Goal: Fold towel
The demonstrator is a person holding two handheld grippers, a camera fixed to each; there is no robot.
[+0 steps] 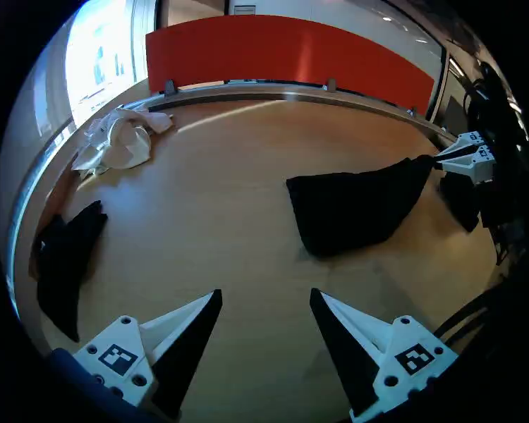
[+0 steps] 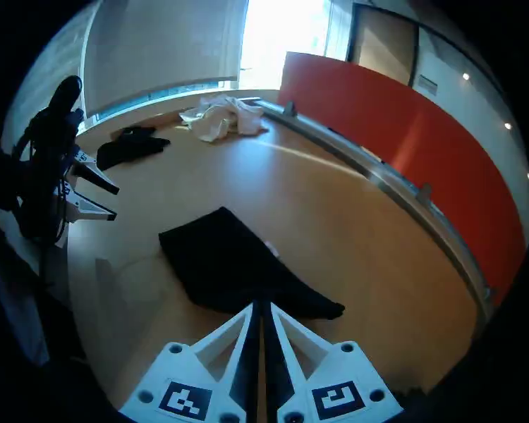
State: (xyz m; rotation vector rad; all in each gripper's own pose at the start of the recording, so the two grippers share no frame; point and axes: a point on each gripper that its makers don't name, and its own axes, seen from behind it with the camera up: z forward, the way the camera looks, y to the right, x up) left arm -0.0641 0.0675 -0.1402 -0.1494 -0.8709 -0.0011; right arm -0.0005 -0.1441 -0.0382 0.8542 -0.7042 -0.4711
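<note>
Black against the wooden table (image 1: 222,211), the towel (image 1: 356,204) is lying rumpled near the middle, one corner being pinched between the almost closed fingers of the right gripper (image 2: 261,310). The left gripper (image 1: 264,303) is hovering just short of the towel, fingers spread wide and gripping nothing. White cloths (image 1: 123,137) and a second dark cloth (image 1: 67,261) are sitting along the table's edge.
</note>
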